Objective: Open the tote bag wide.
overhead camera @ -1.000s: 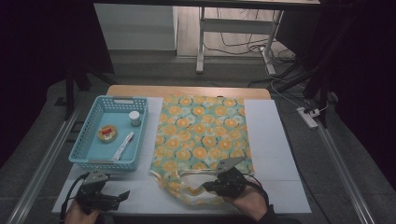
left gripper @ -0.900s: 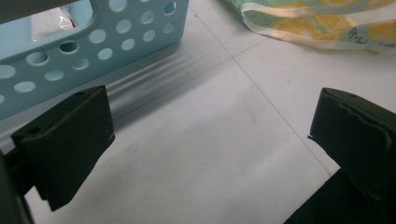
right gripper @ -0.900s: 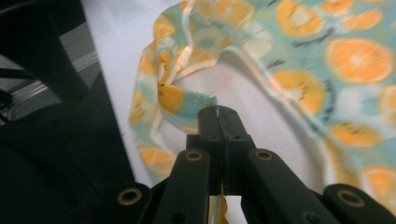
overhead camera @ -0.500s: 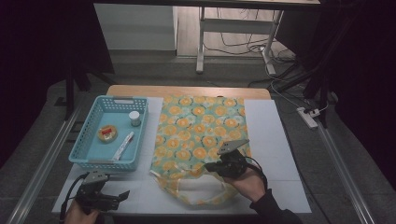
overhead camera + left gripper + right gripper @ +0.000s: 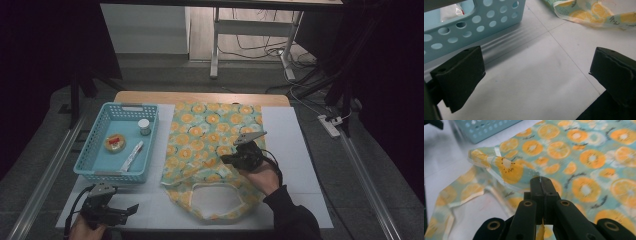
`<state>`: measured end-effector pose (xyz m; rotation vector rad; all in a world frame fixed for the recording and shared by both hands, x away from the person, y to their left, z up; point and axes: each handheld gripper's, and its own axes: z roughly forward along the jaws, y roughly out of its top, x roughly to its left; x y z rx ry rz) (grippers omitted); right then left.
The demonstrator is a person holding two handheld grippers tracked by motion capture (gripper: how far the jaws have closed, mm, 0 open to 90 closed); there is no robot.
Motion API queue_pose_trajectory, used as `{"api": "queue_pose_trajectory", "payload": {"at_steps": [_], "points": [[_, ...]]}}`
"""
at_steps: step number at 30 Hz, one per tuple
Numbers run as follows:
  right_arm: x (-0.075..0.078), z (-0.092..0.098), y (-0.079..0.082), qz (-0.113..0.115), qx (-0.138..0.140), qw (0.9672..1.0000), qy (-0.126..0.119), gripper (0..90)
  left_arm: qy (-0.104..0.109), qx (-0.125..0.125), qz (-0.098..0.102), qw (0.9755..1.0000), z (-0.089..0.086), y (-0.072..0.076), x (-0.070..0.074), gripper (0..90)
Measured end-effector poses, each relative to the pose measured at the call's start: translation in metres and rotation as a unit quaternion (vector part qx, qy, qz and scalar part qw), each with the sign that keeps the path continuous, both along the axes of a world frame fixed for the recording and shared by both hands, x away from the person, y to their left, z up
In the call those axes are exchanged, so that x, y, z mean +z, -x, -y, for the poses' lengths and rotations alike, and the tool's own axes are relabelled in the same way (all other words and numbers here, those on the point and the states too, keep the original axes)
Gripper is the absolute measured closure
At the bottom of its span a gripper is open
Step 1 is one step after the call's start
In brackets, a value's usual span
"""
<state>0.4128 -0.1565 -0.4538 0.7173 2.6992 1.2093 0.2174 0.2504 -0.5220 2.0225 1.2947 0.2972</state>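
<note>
A cloth bag (image 5: 215, 130) printed with orange slices on pale green lies flat in the middle of the white table, its mouth (image 5: 216, 199) towards the near edge. My right gripper (image 5: 227, 160) is shut on the upper layer of the bag's rim. In the right gripper view the jaws (image 5: 540, 180) meet on a raised fold of the fabric (image 5: 506, 170), lifted off the lower layer. My left gripper (image 5: 131, 210) rests at the near left corner of the table, open, with bare table between its pads (image 5: 536, 67).
A light blue perforated basket (image 5: 85, 165) stands at the left, holding a small capped bottle (image 5: 144, 126), a round orange item (image 5: 115, 142) and a white tube (image 5: 132, 156). Its wall (image 5: 486, 22) is just beyond the left gripper. White table surface (image 5: 295, 150) lies right of the bag.
My right gripper has moved away from the near edge over the bag, drawing the upper rim along, so the mouth gapes wider. The left gripper has stayed put.
</note>
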Motion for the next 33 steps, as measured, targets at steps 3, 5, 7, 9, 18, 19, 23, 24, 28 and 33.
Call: {"api": "queue_pose_trajectory", "payload": {"at_steps": [3, 5, 7, 9, 18, 19, 23, 24, 28, 33], "points": [[0.002, -0.001, -0.01, 0.003, -0.006, 1.0, -0.001, 89.5, 0.0, 0.0, 0.0, 1.0, 0.0, 0.0, 0.0, 0.0], [0.002, -0.002, -0.016, 0.006, -0.011, 0.9999, -0.001, 89.5, 0.0, -0.001, -0.001, 1.0, 0.0, 0.0, 0.0, 0.0], [0.002, -0.002, -0.023, 0.006, -0.017, 0.9998, -0.001, 89.5, 0.0, -0.001, -0.001, 1.0, 0.0, 0.0, 0.0, 0.0], [0.001, -0.001, -0.031, 0.006, -0.023, 0.9997, 0.0, 89.5, 0.0, -0.001, -0.002, 1.0, 0.0, 0.0, 0.0, 0.0], [-0.004, -0.004, -0.064, 0.012, -0.048, 0.9988, -0.003, 89.6, 0.002, -0.001, -0.004, 1.0, 0.0, -0.001, 0.0, 0.0], [-0.005, -0.005, -0.067, 0.01, -0.051, 0.9986, -0.005, 89.6, 0.001, -0.001, -0.004, 1.0, 0.0, -0.001, 0.0, 0.0], [-0.008, -0.008, -0.079, 0.012, -0.055, 0.9984, -0.007, 89.6, 0.002, -0.001, -0.006, 1.0, -0.001, -0.001, 0.0, 0.0], [-0.009, -0.009, -0.082, 0.013, -0.058, 0.9982, -0.006, 89.6, 0.002, -0.001, -0.006, 1.0, -0.001, -0.001, 0.0, 0.0], [-0.015, -0.013, -0.094, 0.017, -0.062, 0.9979, -0.001, 89.6, 0.002, 0.0, -0.007, 1.0, -0.001, -0.001, 0.0, 0.0], [-0.025, -0.02, -0.106, 0.02, -0.072, 0.9971, 0.015, 89.5, 0.002, 0.0, -0.007, 1.0, -0.001, -0.001, 0.0, 0.0]]}}
